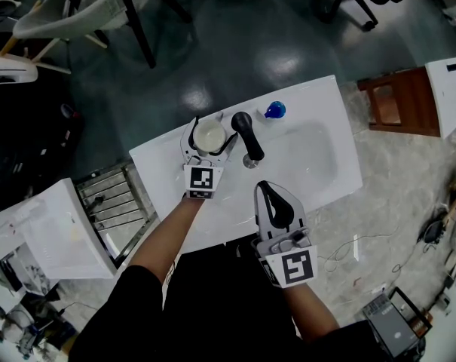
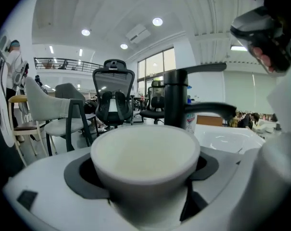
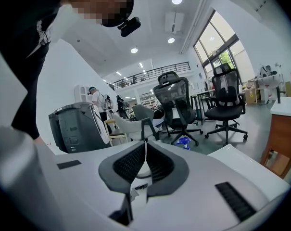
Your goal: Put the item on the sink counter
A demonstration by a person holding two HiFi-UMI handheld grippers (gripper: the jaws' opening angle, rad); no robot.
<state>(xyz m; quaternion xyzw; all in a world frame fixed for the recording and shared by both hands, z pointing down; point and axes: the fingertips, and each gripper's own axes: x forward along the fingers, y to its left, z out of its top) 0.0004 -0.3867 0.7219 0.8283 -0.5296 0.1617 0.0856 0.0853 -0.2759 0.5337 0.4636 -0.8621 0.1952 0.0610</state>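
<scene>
Nearest the head camera are the person's black sleeves and bare forearms, the left forearm (image 1: 163, 240) reaching further out than the right forearm (image 1: 310, 311). At far left stands a white boxy machine (image 1: 54, 232), with a metal wire rack (image 1: 114, 202) between it and the white sink counter (image 1: 163, 164).

Over the counter's left part, the left gripper (image 1: 210, 127) has its jaws spread around a white cup (image 1: 209, 136). The cup sits upright, mouth up, and the dark pads press its wall from both sides. The left gripper view shows the cup filling the gap between the jaws, and it looks empty inside. I cannot tell whether its base touches the counter.

Just to the right of the cup stands a black faucet (image 1: 247, 136), its spout reaching toward the person. Behind the faucet, near the counter's far edge, is a small bottle with a blue top (image 1: 273, 111). The white basin (image 1: 318, 157) takes up the counter's right part.

Nearer the person, the right gripper (image 1: 264, 187) hovers at the counter's near edge, well apart from the cup. Its pads meet with nothing between them, as the right gripper view confirms.

Farther right, beyond the counter, is a brown wooden cabinet (image 1: 401, 104) on the pale floor.
</scene>
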